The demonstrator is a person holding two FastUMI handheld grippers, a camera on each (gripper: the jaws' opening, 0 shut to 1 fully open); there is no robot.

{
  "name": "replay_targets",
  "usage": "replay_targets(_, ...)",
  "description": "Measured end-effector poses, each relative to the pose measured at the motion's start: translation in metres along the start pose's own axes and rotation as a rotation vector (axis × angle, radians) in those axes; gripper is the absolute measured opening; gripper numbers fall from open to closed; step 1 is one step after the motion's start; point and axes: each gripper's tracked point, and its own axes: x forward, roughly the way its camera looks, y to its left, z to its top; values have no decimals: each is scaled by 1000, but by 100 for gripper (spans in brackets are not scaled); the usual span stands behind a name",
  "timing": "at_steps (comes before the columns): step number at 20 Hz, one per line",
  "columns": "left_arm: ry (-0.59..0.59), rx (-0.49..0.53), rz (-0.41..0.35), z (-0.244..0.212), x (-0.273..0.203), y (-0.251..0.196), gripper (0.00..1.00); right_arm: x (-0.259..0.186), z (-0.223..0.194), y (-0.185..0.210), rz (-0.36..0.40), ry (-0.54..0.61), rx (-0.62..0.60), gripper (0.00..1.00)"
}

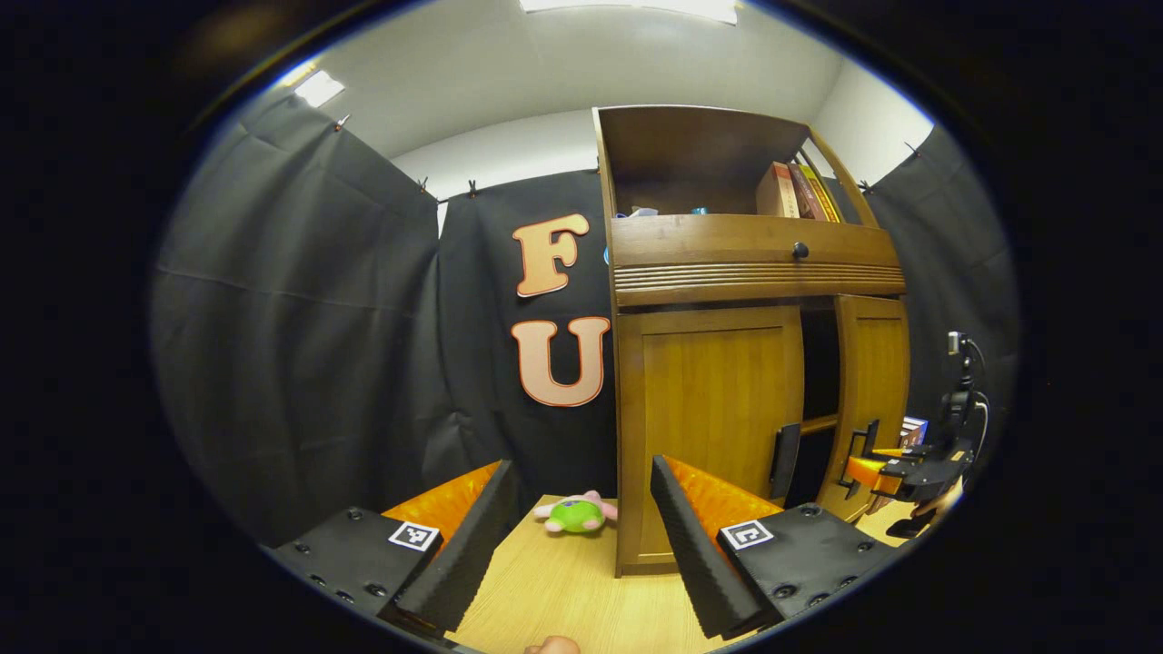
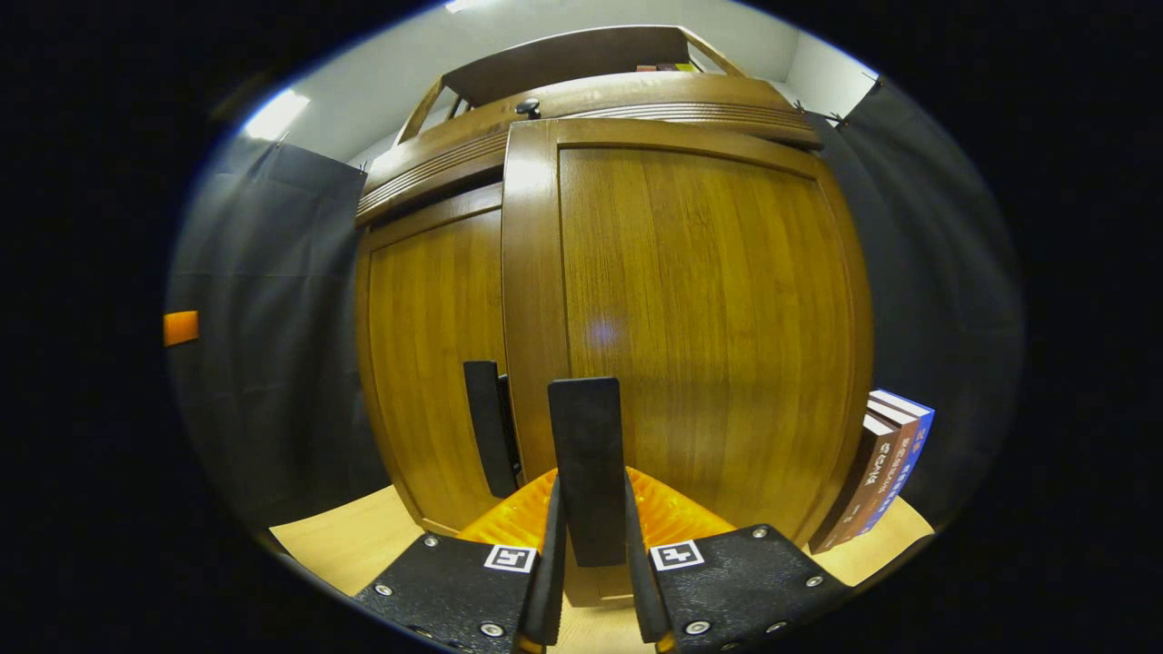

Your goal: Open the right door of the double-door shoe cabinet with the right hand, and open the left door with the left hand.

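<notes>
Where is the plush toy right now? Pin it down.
In the left gripper view, the plush toy lies on the table against the black cloth wall, just left of the cabinet's lower left corner, beyond the open left gripper.

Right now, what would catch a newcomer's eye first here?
The wooden shoe cabinet, its right door pulled ajar by the right gripper clamped on the door's dark handle. The left door sits shut, and a green plush toy lies beside the cabinet.
</notes>
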Motion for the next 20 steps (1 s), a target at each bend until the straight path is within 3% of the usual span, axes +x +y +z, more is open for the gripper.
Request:
replay_targets(8,-9,-5,-40,2,-5,-22,95,-68,4,-26,8,13,-15,31)
replay_targets(16,-24,-7,-80,10,-14,-45,96,-114,10,-59,-55,17,-42,31)
replay_targets(17,-24,-9,-87,11,-14,-49,95,-119,11,-63,-69,18,-52,22)
replay_targets(18,-25,-9,-94,12,-14,-52,96,-123,12,-68,-84,17,-56,21)
replay_targets(19,-27,-8,-99,13,-17,-54,96,-127,12,-72,-97,22,-66,35)
replay_targets(20,-28,-7,-101,13,-17,-57,95,-132,12,-77,-112,22,-81,14)
